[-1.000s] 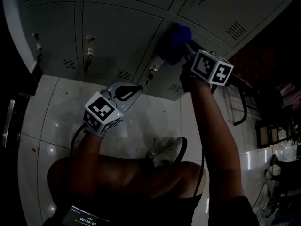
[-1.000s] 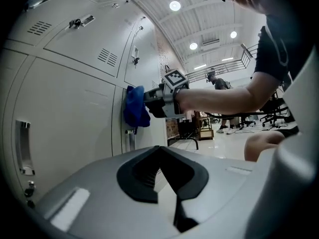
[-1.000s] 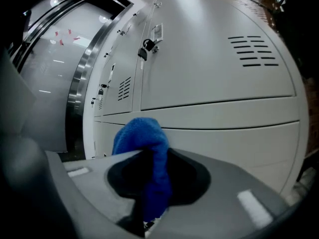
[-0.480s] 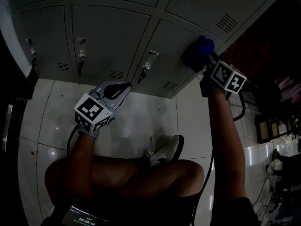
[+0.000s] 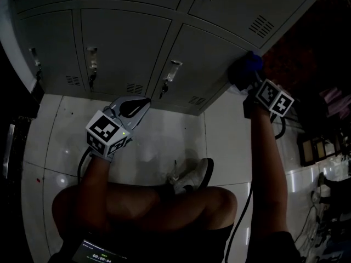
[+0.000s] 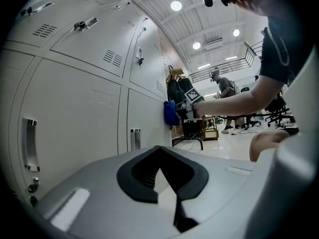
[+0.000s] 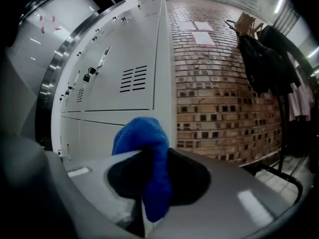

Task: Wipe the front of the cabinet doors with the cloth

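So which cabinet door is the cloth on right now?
The bottom-row door farthest right, at the cabinet's end; the cloth sits at its outer edge.

Right tongs [image 5: 248, 80] grip cloth [image 7: 142, 138], arm outstretched; left tongs [image 5: 143, 101] closed.

Locker area: metal lockers [image 5: 126, 43], brick wall [image 7: 219, 83]

There are two grippers: the left gripper [image 5: 133, 107] and the right gripper [image 5: 255, 81]. There is one cloth [image 5: 249, 63]. The bottom row of the cabinet [image 5: 126, 37] shows three door handles [image 5: 34, 56] [image 5: 91, 55] [image 5: 171, 69]. There is one shoe [image 5: 193, 175]. Three round lights [image 6: 175, 5] [image 6: 197, 45] [image 6: 236, 32] shine above.
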{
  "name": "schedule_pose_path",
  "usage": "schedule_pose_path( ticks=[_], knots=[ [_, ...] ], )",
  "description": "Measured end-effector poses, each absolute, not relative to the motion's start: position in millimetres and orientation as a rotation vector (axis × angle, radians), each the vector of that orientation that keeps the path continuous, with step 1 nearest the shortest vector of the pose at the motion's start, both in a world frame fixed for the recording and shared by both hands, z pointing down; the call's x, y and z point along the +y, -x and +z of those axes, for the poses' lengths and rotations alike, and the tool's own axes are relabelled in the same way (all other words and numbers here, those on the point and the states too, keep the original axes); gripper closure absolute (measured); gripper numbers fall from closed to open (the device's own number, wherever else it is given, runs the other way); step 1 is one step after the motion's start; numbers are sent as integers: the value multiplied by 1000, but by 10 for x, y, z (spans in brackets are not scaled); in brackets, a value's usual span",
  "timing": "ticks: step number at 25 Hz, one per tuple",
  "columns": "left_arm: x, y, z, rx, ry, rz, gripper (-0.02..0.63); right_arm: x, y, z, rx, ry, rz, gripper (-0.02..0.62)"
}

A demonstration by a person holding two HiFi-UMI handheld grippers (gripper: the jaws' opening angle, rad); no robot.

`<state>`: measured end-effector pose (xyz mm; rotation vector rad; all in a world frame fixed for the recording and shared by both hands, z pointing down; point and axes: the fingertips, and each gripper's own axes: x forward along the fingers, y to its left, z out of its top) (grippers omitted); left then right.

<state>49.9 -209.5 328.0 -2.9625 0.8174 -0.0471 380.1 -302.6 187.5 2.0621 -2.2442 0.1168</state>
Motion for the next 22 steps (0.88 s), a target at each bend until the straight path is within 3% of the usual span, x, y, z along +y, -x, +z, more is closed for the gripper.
schedule_pose_path(
  ticks=[13, 22],
  knots=[
    [-2154, -426, 3227, 877, 2959, -30, 606, -3134, -1776, 2395, -2547, -1660, 186, 518],
    [-2136, -417, 3180, 855, 2962, 2, 606, -3425, -1323, 2567, -2569, -1646, 260, 518]
  ],
)
